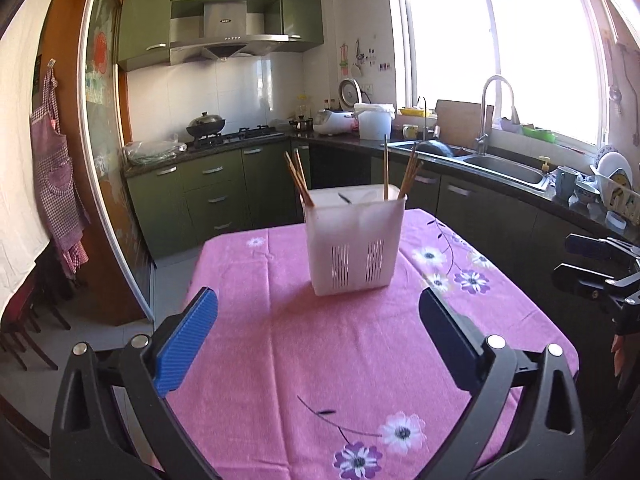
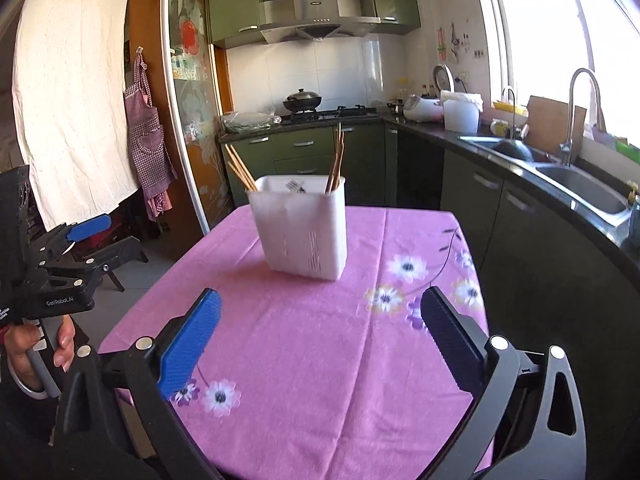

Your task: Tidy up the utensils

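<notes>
A white plastic utensil holder (image 1: 352,240) (image 2: 304,232) stands upright on the table's pink flowered cloth (image 1: 320,360) (image 2: 320,340). Wooden chopsticks (image 1: 298,178) (image 2: 240,168) lean out of its left side, and more chopsticks (image 1: 410,170) (image 2: 338,160) stick up on its right. A dark utensil tip (image 2: 296,187) shows inside. My left gripper (image 1: 318,300) is open over the cloth, short of the holder, with nothing between its fingers. My right gripper (image 2: 322,294) is open too and holds nothing. Each shows in the other's view: left gripper (image 2: 106,240), right gripper (image 1: 580,264).
Green kitchen cabinets (image 1: 216,192) and a dark counter with a sink (image 1: 508,168) (image 2: 592,188) run behind and to the right of the table. A dish rack (image 1: 616,192) sits at the far right. A hand (image 2: 60,340) grips the left tool's handle.
</notes>
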Tool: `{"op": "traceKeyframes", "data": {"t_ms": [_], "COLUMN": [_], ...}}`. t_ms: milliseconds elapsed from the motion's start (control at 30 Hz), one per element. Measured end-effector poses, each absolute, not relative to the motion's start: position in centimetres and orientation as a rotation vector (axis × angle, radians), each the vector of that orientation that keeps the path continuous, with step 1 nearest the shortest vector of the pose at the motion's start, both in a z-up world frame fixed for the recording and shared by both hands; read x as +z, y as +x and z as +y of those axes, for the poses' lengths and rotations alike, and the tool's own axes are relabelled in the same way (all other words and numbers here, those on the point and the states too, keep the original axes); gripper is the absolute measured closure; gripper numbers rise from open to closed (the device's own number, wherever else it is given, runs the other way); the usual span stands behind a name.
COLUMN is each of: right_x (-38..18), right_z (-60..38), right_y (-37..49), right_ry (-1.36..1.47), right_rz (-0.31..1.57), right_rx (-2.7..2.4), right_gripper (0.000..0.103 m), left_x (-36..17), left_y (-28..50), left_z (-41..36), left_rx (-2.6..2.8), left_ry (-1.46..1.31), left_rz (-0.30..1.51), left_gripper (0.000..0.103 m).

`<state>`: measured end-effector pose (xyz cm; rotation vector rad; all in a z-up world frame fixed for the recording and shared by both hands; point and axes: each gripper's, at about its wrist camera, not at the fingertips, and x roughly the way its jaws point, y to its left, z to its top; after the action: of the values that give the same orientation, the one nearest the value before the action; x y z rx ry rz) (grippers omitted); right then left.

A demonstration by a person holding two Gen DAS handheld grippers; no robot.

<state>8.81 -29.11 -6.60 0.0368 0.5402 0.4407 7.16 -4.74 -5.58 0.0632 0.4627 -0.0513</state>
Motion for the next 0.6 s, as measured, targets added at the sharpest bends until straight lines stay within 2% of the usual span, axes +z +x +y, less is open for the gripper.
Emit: {"op": "traceKeyframes", "data": {"t_ms": [133, 333, 600], "right_x": [-7.3, -2.8, -0.6], "right_z": [-29.4, -28.9, -29.3], "right_y": [5.6, 1.2, -3.0], "right_ry": [0.053, 0.019, 0.024], "right_rz": [0.476, 0.349, 0.315], "right_rx": [0.419, 0.397, 0.386], "right_gripper": [0.005, 0.005, 0.005], "left_x": [-6.5, -3.8, -1.2], "left_y": [4.7, 1.6, -2.4], "left_z": [-4.7, -4.6, -3.8], "left_rx": [-0.046, -0.042, -0.016], "left_ry": [0.034, 0.030, 0.006], "left_rz": [0.467, 0.420, 0.376], "left_gripper": [0.007, 0.007, 0.007]}}
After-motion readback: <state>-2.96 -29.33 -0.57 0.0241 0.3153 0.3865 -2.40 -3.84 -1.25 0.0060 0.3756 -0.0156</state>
